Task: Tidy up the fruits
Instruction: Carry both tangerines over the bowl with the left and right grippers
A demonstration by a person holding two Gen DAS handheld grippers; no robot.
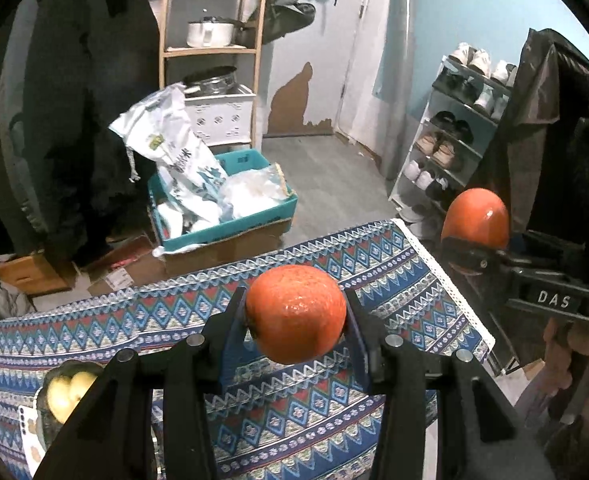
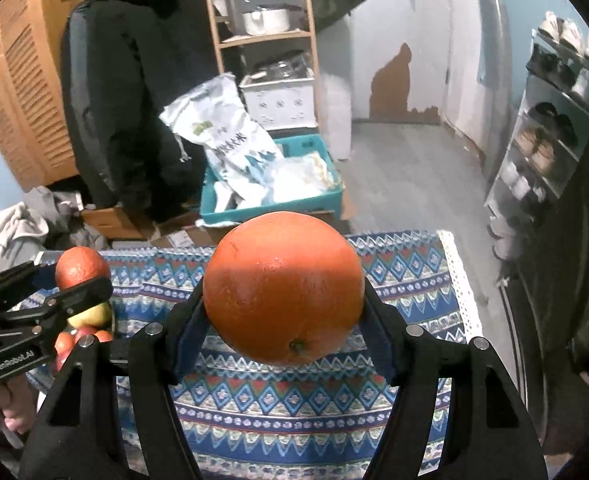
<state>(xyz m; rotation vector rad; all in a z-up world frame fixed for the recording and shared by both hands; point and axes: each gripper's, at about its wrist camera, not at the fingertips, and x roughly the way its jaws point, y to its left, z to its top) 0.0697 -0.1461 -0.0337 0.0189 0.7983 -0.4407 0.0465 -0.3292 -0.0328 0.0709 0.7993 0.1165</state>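
Pinching: left jaws small orange (image 1: 295, 314); right jaws big orange (image 2: 283, 288), stem end toward camera.

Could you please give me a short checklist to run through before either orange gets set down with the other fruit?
1. Left gripper shut on the smaller orange, pads on both sides: ok.
2. Right gripper shut on the larger orange, stem end facing the camera: ok.
3. Both oranges lifted clear of the patterned cloth: ok.
4. The two grippers apart, not touching each other: ok.
5. Room left in the fruit bowl, which already holds yellow apples and red fruit: cannot tell, since the left gripper hides most of it.
6. Bowl well in from the cloth's edge: cannot tell.
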